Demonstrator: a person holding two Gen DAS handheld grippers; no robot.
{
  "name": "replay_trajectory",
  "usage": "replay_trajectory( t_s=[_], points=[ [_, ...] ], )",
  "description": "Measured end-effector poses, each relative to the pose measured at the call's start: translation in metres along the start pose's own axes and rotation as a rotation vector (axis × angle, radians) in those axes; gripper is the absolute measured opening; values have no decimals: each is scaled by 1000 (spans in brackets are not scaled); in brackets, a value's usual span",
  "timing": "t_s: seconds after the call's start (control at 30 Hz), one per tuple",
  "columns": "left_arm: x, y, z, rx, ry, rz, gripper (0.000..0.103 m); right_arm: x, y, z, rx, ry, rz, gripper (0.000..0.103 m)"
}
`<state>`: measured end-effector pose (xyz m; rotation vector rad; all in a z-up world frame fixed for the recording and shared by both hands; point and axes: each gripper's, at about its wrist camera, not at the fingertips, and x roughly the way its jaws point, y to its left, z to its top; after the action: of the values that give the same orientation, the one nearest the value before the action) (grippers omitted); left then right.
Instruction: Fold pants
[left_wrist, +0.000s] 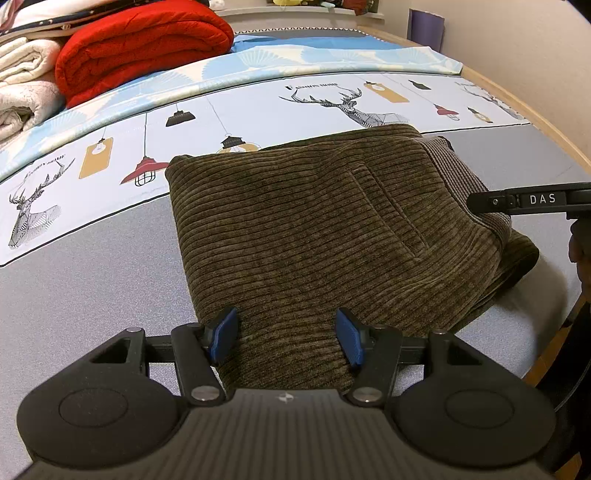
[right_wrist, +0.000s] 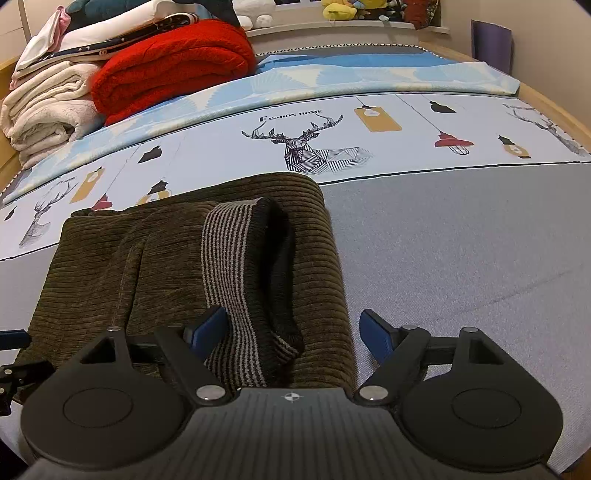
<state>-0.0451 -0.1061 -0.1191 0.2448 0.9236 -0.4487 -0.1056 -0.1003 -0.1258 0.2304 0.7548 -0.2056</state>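
Grey bedding covers the near part of a bed (left_wrist: 92, 295), with a printed band of deer and lamps across its middle and a wooden frame along the right edge. From the left wrist view, a red blanket (left_wrist: 144, 48) sits folded at the far left corner beside a stack of white blankets (left_wrist: 26, 85). The pants (left_wrist: 332, 229), olive corduroy, lie folded into a compact rectangle on the grey part near the bed's front edge, their far edge reaching the printed band. The left tongs (left_wrist: 286, 341) hang over the near edge of the pants, the blue pads standing apart with corduroy showing between them but nothing pinched. The right tongs' black arm (left_wrist: 532, 201) reaches in from the right edge, over the pants' right side.

From the right wrist view, the pants (right_wrist: 147, 266) fill the left and centre, with the striped waistband (right_wrist: 236, 266) lying exposed on top and the corduroy folded around it. The right tongs (right_wrist: 295, 334) stand wide: the left pad rests beside the waistband, the right pad over bare grey bedding just off the pants' right edge. They grip nothing.
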Motion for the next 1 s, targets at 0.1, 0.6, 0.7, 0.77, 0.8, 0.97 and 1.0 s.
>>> replay_trajectory(
  t_s=[0.1, 0.6, 0.7, 0.77, 0.8, 0.97, 1.0],
  points=[
    [0, 0, 0, -1, 0, -1, 64, 0, 0, 0, 0, 0, 0, 81],
    [-24, 40, 53, -83, 46, -3, 77, -34, -9, 68, 16, -116, 74, 82],
    [-16, 53, 72, -103, 56, -19, 77, -9, -15, 79, 34, 9, 154, 83],
    [-5, 61, 81, -115, 66, -11, 77, 16, -20, 77, 52, 127, 216, 83],
    [2, 65, 85, -121, 75, -5, 77, 26, -21, 75, 52, 171, 220, 83],
    [31, 74, 91, -143, 107, -4, 77, 50, -26, 63, 56, 253, 205, 92],
    [36, 75, 91, -149, 116, -5, 77, 52, -28, 64, 60, 260, 217, 93]
  ],
)
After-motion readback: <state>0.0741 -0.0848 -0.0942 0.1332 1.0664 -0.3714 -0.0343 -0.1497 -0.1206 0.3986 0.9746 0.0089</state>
